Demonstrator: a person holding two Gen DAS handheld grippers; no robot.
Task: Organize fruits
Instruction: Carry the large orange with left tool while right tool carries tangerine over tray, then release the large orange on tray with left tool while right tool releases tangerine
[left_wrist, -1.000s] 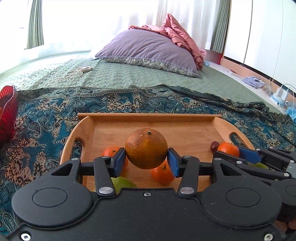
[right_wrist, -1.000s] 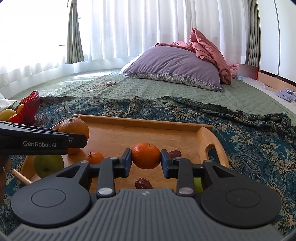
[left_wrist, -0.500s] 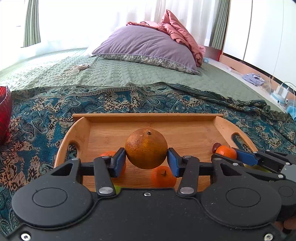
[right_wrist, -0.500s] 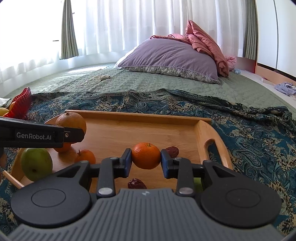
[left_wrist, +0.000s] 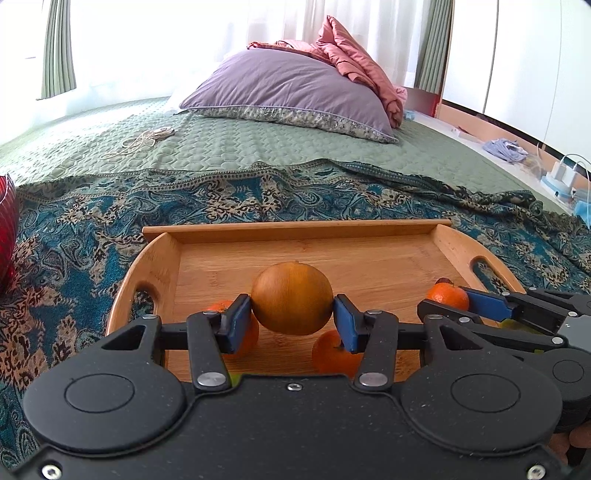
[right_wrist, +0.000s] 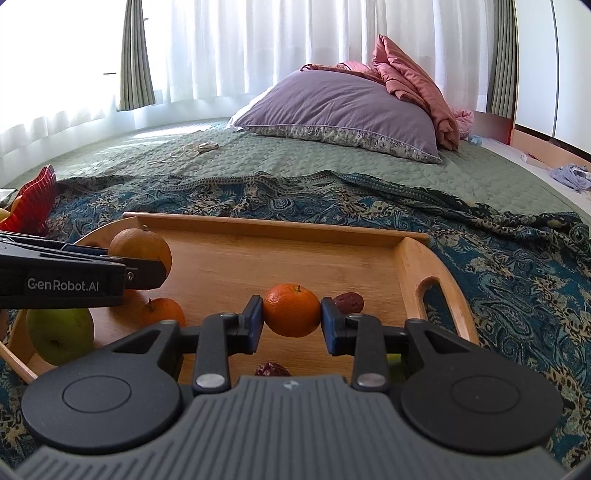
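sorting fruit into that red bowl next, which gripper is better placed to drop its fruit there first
Left, probably. The left gripper, shut on the large dull orange, is nearer the red ribbed bowl beyond the wooden tray; the right gripper, holding the small bright mandarin, sits farther away.

Your bed (right_wrist: 332, 158) carries a patterned throw (right_wrist: 517, 266); behind it lie 1 purple pillow (right_wrist: 340, 107) and a cord (right_wrist: 192, 149).
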